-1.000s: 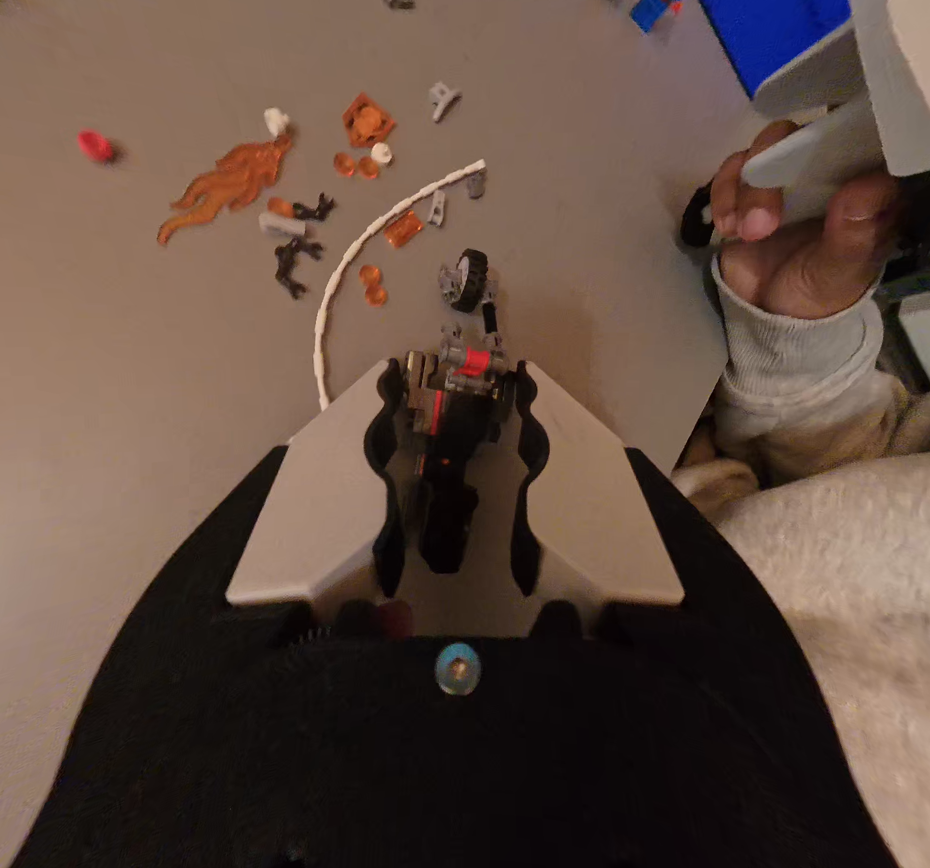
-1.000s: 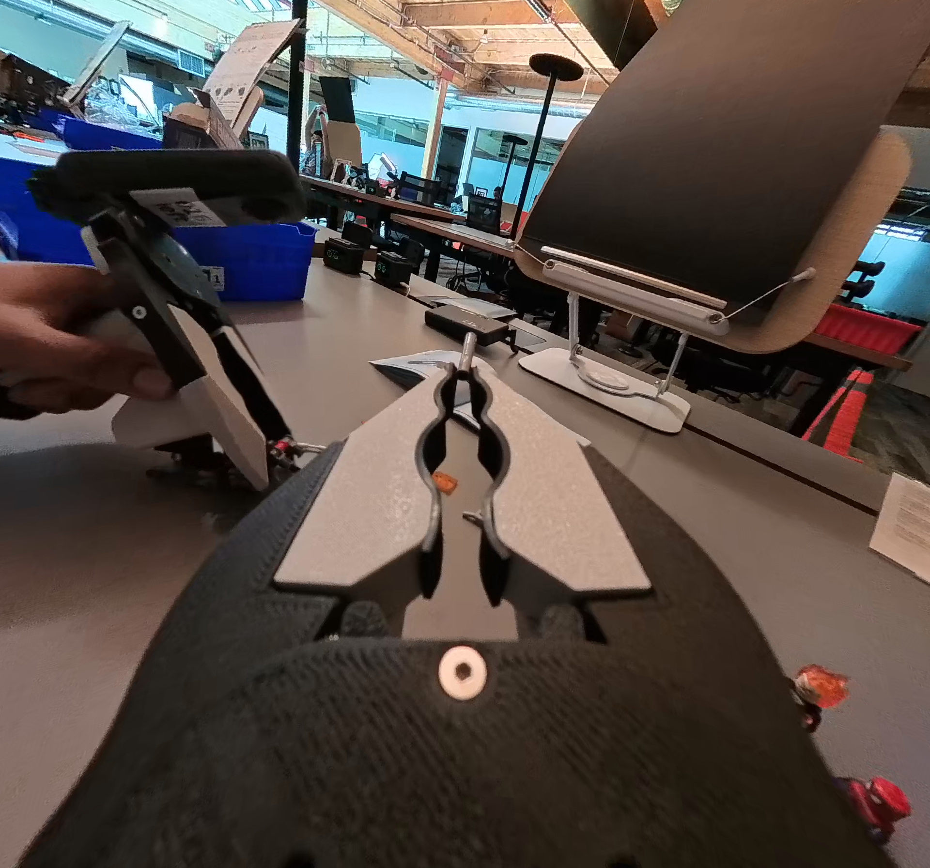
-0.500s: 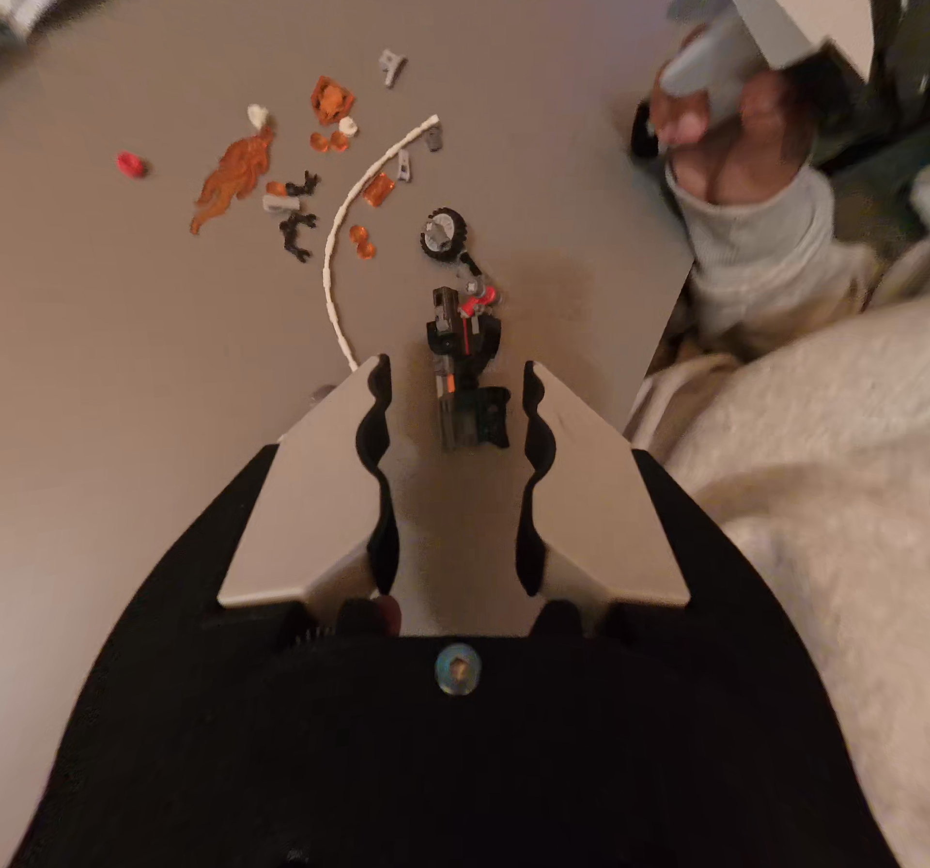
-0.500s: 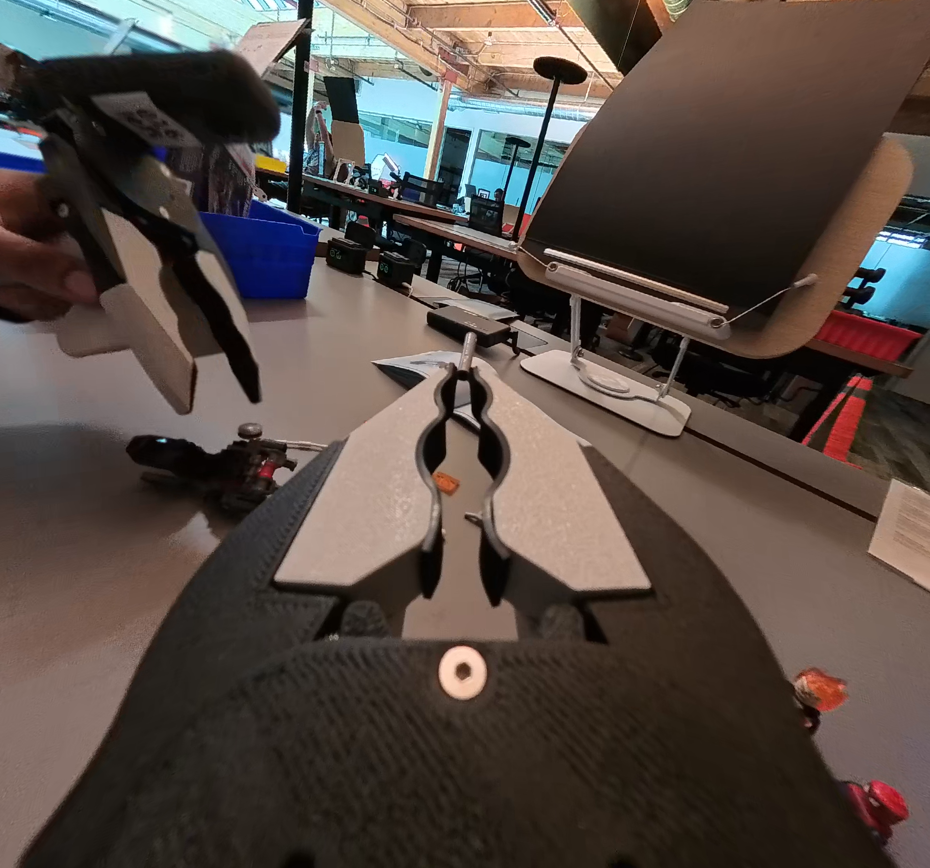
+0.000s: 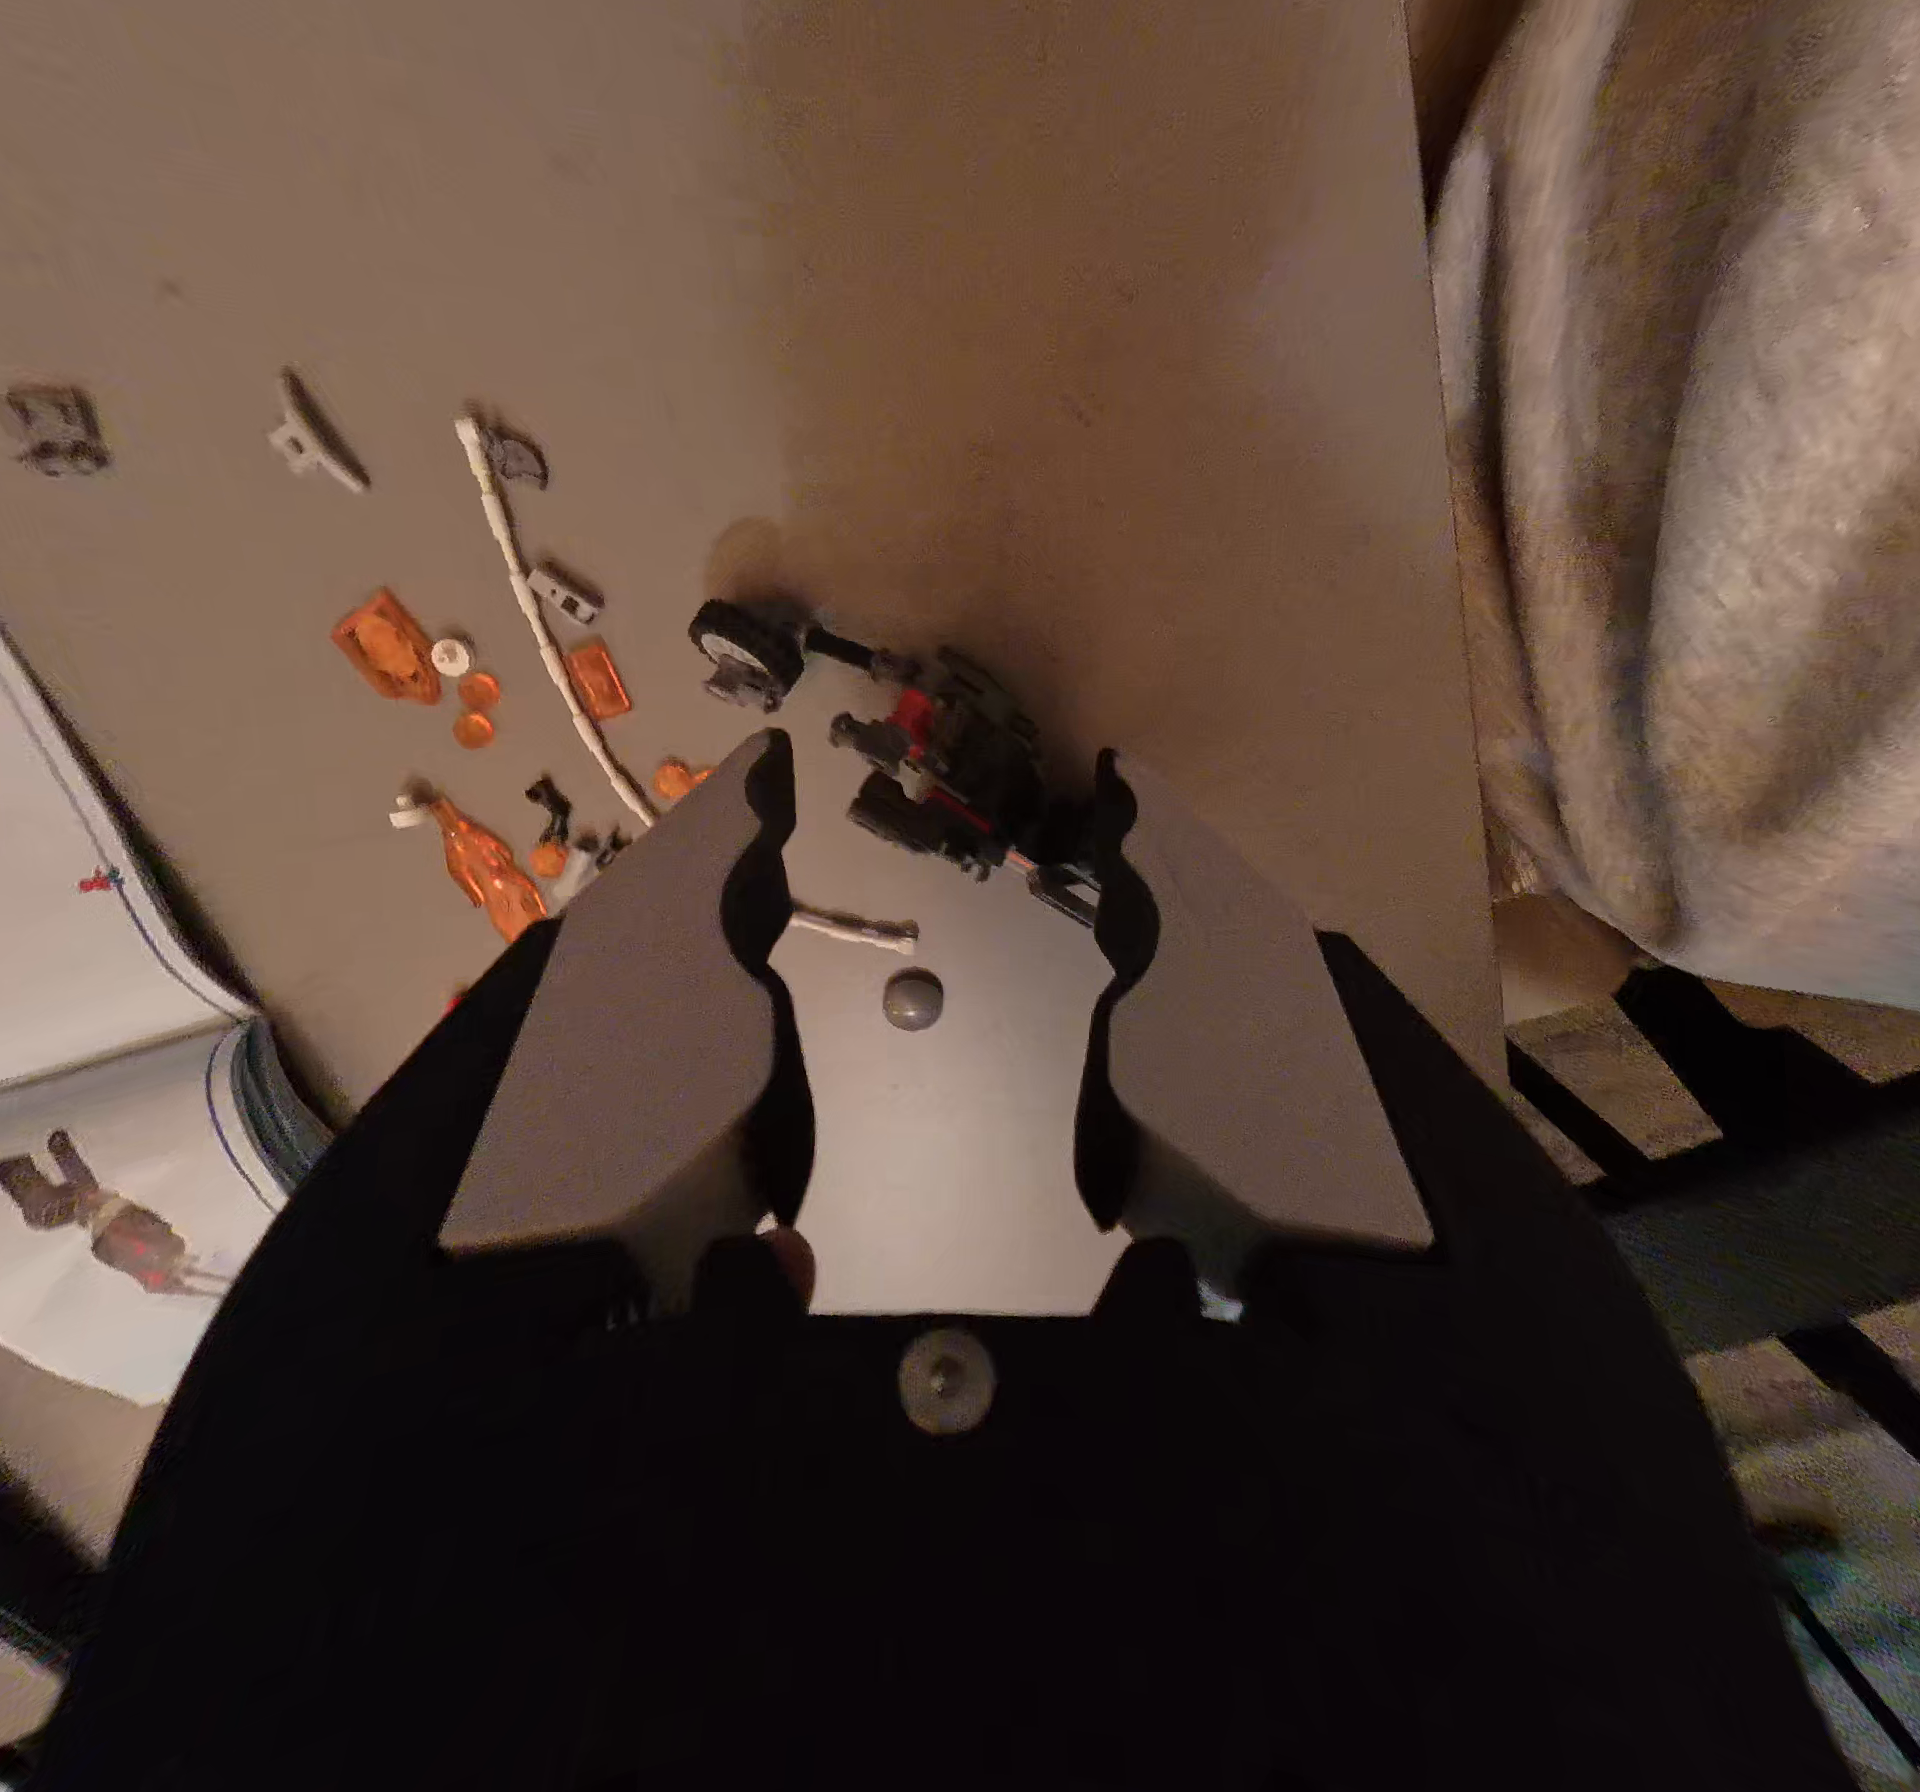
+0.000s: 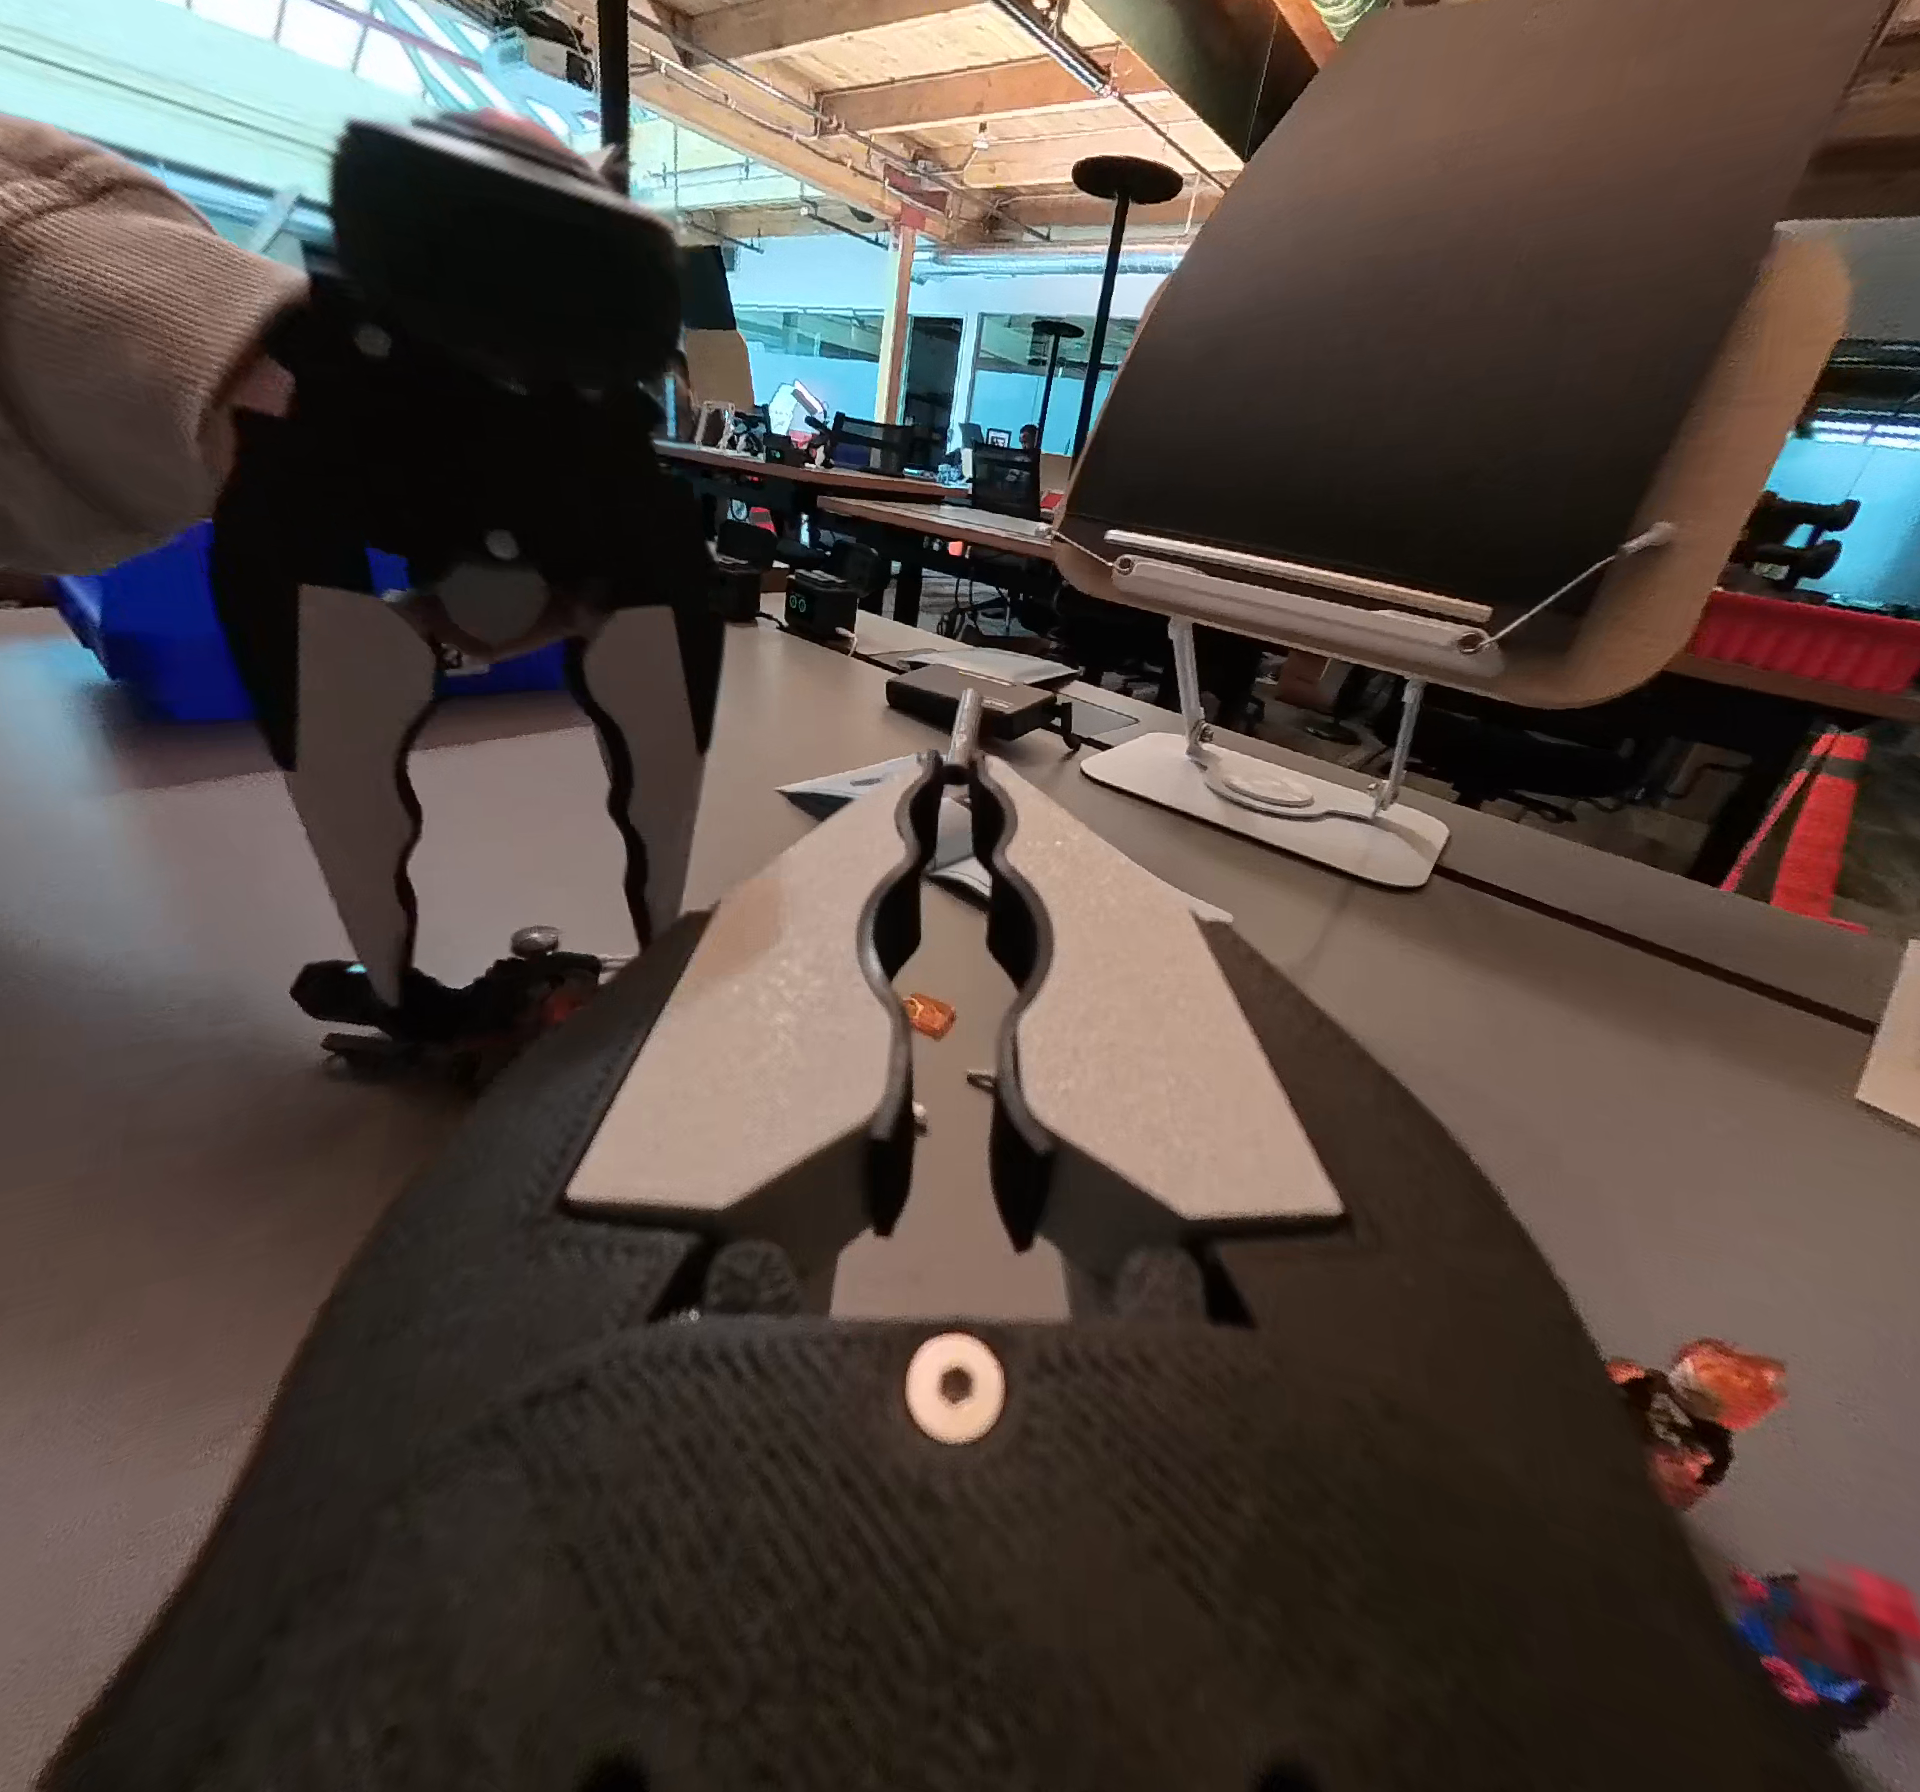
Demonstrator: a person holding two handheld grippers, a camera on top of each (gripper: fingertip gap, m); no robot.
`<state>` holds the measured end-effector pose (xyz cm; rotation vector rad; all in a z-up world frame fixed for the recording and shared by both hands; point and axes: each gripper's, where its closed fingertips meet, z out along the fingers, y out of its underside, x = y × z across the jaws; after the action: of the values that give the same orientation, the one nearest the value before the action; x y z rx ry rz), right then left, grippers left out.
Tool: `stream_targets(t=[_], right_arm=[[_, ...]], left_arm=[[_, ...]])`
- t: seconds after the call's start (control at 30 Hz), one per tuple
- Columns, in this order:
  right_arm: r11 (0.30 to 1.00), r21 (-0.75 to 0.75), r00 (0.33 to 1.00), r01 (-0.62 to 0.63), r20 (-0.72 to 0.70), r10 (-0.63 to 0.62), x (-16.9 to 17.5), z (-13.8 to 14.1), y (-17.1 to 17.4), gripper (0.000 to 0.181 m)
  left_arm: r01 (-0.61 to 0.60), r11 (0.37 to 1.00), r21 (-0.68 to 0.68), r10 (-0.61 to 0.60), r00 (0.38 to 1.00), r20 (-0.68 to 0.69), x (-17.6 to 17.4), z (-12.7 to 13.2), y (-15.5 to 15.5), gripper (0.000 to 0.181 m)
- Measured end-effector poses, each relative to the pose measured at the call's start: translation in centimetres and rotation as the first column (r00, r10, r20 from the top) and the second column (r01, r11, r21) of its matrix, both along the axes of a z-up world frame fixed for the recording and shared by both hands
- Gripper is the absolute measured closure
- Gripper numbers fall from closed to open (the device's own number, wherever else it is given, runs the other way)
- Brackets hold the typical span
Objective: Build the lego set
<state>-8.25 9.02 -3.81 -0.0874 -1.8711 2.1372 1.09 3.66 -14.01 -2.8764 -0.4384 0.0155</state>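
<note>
The black and red lego motorcycle build (image 5: pixel 940 786) lies on the brown table, next to a loose black wheel (image 5: pixel 746 653). My left gripper (image 5: pixel 938 763) is open and empty, with its tips low on either side of the build. This also shows in the right wrist view, where the left gripper (image 6: pixel 516 958) stands over the build (image 6: pixel 457 1004). My right gripper (image 6: pixel 958 778) is shut on a thin grey axle (image 6: pixel 966 719) that sticks out past its tips, held off to the right of the build.
Loose parts lie left of the build: orange clear pieces (image 5: pixel 387 649), a white flexible strip (image 5: pixel 540 636), a grey round stud (image 5: pixel 912 999). An instruction booklet (image 5: pixel 73 963) lies far left. A dark board on a stand (image 6: pixel 1455 371), a blue bin (image 6: pixel 145 630) and two minifigures (image 6: pixel 1694 1420) are nearby. The table edge (image 5: pixel 1455 599) is close on the right. The tips of one gripper are about 15 cm away from the tips of the other.
My left gripper lifted off the motorcycle build, leaving it on the table, then swung round and came down over it from another side. The right gripper stayed shut on the axle.
</note>
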Motion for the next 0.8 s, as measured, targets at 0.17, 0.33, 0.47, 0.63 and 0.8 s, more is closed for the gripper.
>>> stream_targets(t=[0.17, 0.33, 0.47, 0.63, 0.8], right_arm=[[1.0, -0.014, 1.0, -0.003, 0.018, 0.003, -0.1, 0.1, 0.3, 0.179], [1.0, -0.013, 1.0, -0.004, 0.018, 0.005, 0.0, 0.0, 0.3, 0.178], [1.0, -0.014, 1.0, -0.005, 0.02, 0.005, -0.1, 0.0, 0.3, 0.178], [1.0, -0.01, 1.0, -0.003, 0.018, 0.003, -0.1, 0.0, 0.3, 0.178], [1.0, -0.004, 1.0, -0.003, 0.012, 0.003, 0.0, -0.1, 0.2, 0.178]], left_arm=[[0.005, 1.0, 0.023, -0.008, 0.993, 0.121, -0.1, -0.6, 0.4, 0.133], [-0.037, 0.999, 0.025, 0.032, 0.986, 0.163, -0.2, -1.3, 0.0, 0.145], [-0.124, 0.991, 0.05, 0.111, 0.971, 0.211, 0.1, -1.3, -0.6, 0.146], [-0.342, 0.934, 0.107, 0.294, 0.903, 0.314, 0.7, -1.4, -1.4, 0.147], [-0.535, 0.825, 0.179, 0.428, 0.8, 0.42, 1.9, -1.3, -2.0, 0.146]])
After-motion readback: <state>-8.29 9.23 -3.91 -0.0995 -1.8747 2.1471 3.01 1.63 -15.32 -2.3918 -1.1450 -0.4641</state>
